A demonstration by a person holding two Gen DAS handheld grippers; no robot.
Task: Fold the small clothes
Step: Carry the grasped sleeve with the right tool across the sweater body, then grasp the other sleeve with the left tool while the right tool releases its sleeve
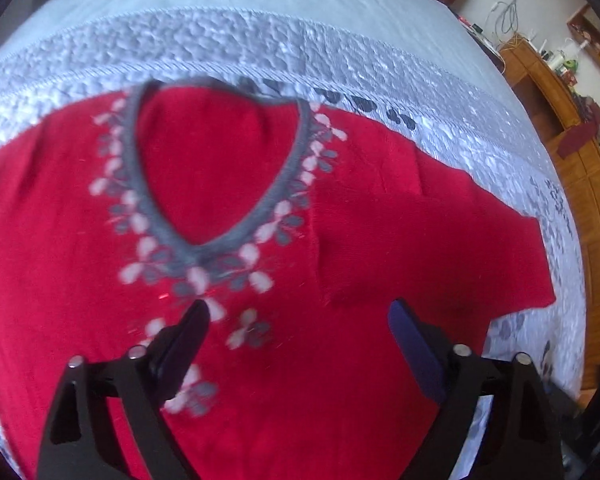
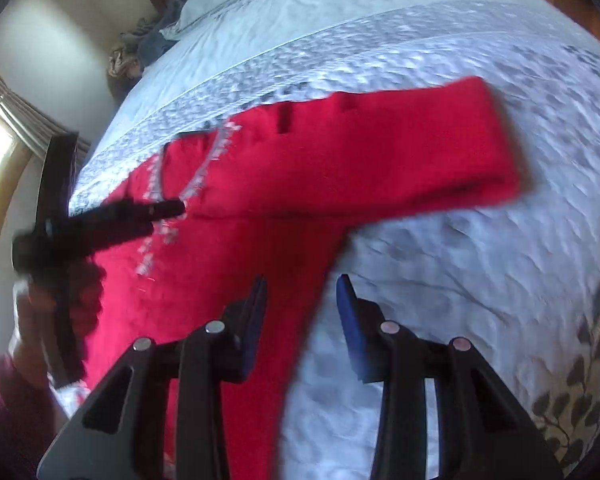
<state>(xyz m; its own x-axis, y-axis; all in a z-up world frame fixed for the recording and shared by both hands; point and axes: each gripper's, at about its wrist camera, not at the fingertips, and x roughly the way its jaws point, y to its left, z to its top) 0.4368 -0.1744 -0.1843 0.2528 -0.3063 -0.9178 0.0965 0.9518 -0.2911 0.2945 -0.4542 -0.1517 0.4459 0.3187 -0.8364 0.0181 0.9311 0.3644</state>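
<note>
A small red sweater [image 1: 340,240] with a grey V-neck collar [image 1: 220,184] and white-and-grey flower trim lies spread flat on the bed. My left gripper [image 1: 300,312] is open and empty, hovering above its chest below the collar. In the right wrist view the sweater [image 2: 260,208] lies with one sleeve [image 2: 420,148] stretched out to the right. My right gripper [image 2: 302,284] is open and empty above the sweater's side edge, under the sleeve. The left gripper [image 2: 172,208] shows there from the side over the collar.
The bed has a pale blue quilted cover [image 1: 300,48] with grey leaf prints [image 2: 580,392]. Pillows and bunched clothes [image 2: 156,40] lie at the head of the bed. A wooden cabinet [image 1: 560,100] stands beyond the bed's right side. A curtained window [image 2: 4,128] is at left.
</note>
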